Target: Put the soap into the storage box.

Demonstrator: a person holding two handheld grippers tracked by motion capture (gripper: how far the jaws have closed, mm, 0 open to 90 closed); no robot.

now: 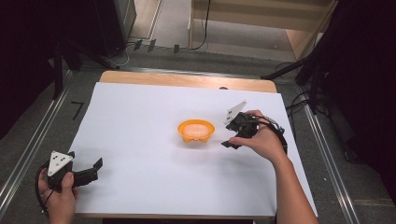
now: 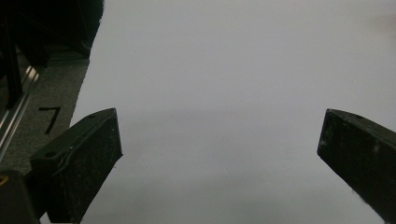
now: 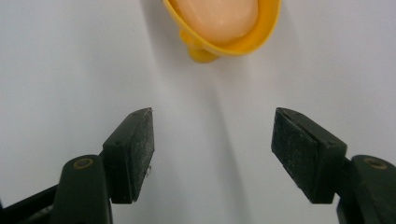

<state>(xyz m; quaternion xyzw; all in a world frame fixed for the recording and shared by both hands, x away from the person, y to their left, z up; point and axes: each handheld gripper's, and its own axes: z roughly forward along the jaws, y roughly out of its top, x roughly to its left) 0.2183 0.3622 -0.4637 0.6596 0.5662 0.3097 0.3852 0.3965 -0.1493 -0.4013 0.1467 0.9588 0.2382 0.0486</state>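
Black right tongs (image 3: pixel 212 154) hover with jaws apart and nothing between them, aimed at an orange bowl (image 3: pixel 243 44) just ahead. Inside the bowl lies a pale peach-coloured lump (image 3: pixel 219 16). From the high view, the bowl (image 1: pixel 196 130) sits near the middle of the white-covered worktop (image 1: pixel 140 116), just left of the right tongs (image 1: pixel 232 140). Well apart, at the near left corner, the left tongs (image 1: pixel 93 169) gape wide over bare white sheet.
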